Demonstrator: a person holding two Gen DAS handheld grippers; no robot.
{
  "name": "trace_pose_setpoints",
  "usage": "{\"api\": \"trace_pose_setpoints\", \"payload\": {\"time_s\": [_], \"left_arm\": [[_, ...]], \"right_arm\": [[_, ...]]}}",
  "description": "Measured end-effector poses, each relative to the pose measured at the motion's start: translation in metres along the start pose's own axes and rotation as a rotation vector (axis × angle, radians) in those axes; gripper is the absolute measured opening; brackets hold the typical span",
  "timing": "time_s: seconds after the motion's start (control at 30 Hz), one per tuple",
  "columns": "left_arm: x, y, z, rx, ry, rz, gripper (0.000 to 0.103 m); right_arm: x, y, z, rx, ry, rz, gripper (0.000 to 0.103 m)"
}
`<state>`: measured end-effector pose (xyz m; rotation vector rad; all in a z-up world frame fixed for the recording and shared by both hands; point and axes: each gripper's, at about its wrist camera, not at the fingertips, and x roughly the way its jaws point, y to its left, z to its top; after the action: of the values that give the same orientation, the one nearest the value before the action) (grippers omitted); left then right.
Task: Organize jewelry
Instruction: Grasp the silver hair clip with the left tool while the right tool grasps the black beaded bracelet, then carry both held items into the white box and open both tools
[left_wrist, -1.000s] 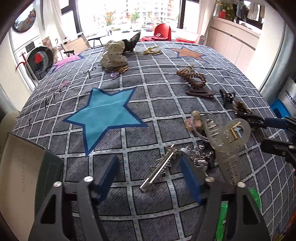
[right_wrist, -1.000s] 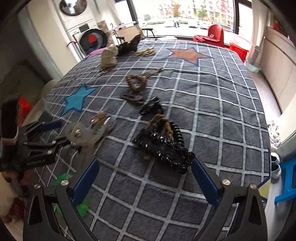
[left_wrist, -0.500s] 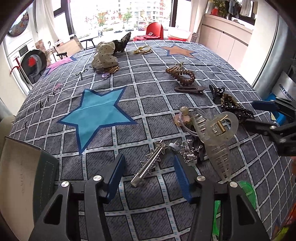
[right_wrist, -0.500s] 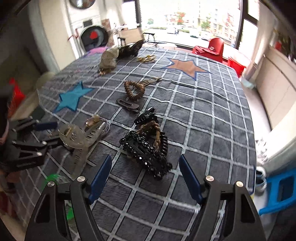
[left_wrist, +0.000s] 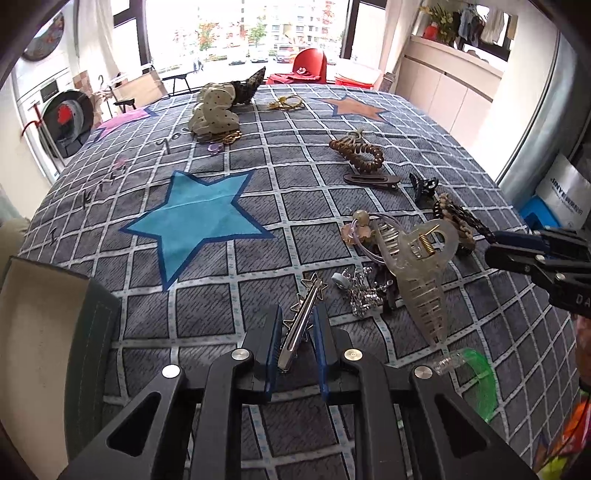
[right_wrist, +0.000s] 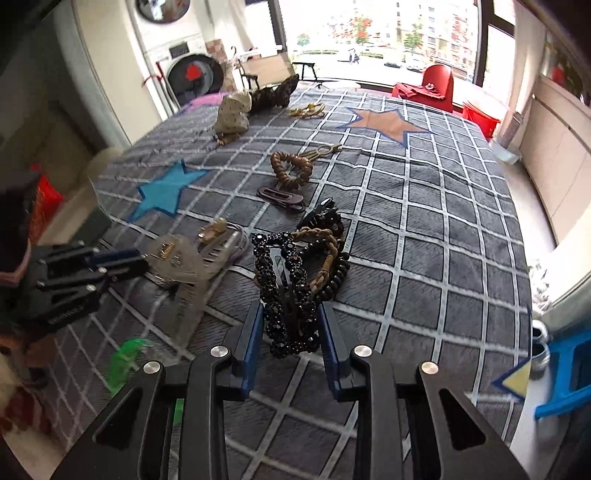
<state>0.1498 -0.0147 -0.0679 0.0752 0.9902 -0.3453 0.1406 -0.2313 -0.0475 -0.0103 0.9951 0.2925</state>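
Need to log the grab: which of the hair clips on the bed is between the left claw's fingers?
The silver star-studded bar clip, between the left claw fingers; the big translucent clip lies off to the right.

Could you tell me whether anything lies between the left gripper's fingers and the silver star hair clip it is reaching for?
Nothing visible does. The left gripper has just been closing, and the silver star clip already sits directly between its blue pads on the quilt.

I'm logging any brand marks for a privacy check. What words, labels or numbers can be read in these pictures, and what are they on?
Dark blue print on the white bag at the right edge of the left wrist view: too blurred to read for sure.
Raised letters on the black gripper body in the right wrist view: too small and tilted to read.
Nothing else bears readable text.
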Motion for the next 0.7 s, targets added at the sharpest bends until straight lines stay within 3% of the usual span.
{"api": "trace_pose_setpoints", "payload": {"time_s": [0.7], "left_arm": [[-0.08,0.009,-0.058,-0.107,-0.079,-0.007,0.019]], "right_arm": [[-0.059,0.046,-0.059,0.108,-0.03,0.054,0.033]]}}
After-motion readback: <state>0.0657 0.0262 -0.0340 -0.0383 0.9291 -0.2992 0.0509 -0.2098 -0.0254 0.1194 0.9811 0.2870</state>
